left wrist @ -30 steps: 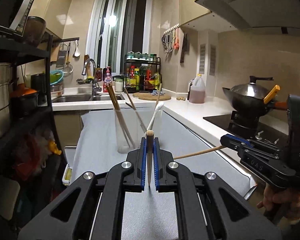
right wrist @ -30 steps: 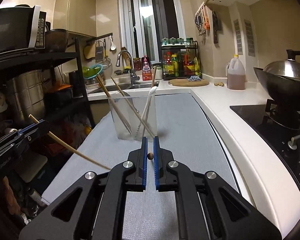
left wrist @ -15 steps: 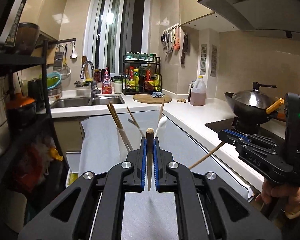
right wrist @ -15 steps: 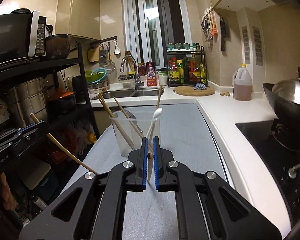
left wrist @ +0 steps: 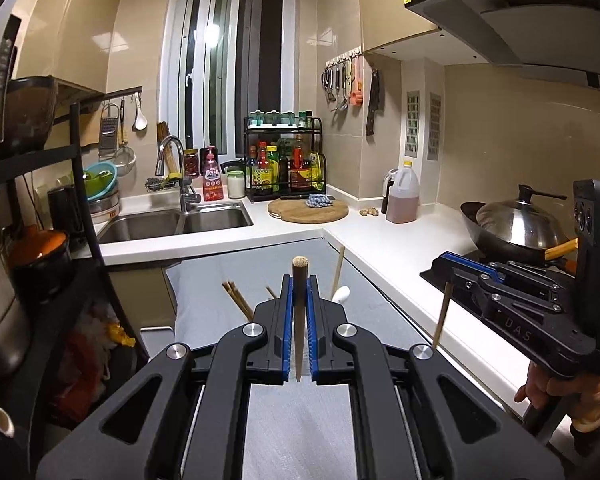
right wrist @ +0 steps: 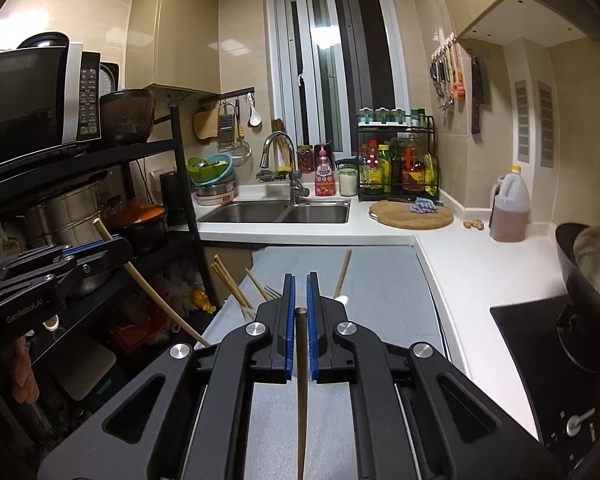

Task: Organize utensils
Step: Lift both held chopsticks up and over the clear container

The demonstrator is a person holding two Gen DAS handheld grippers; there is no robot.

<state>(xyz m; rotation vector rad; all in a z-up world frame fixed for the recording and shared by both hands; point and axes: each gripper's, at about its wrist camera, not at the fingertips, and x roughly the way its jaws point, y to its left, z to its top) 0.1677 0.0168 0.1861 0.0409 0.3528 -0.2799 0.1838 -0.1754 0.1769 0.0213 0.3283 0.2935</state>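
Left wrist: left gripper [left wrist: 299,292] clamps chopstick [left wrist: 299,320] | right gripper [right wrist: 299,300] clamps second chopstick [right wrist: 300,380] | holder hidden behind fingers

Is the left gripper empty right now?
No: in the left wrist view the left gripper is shut on a brown chopstick that stands up between its blue pads.

Beige-tiled kitchen [left wrist: 500,128], dark window [left wrist: 228,64]

Sink [left wrist: 176,222] behind mat [left wrist: 236,280] (wok [left wrist: 516,232] to the right).
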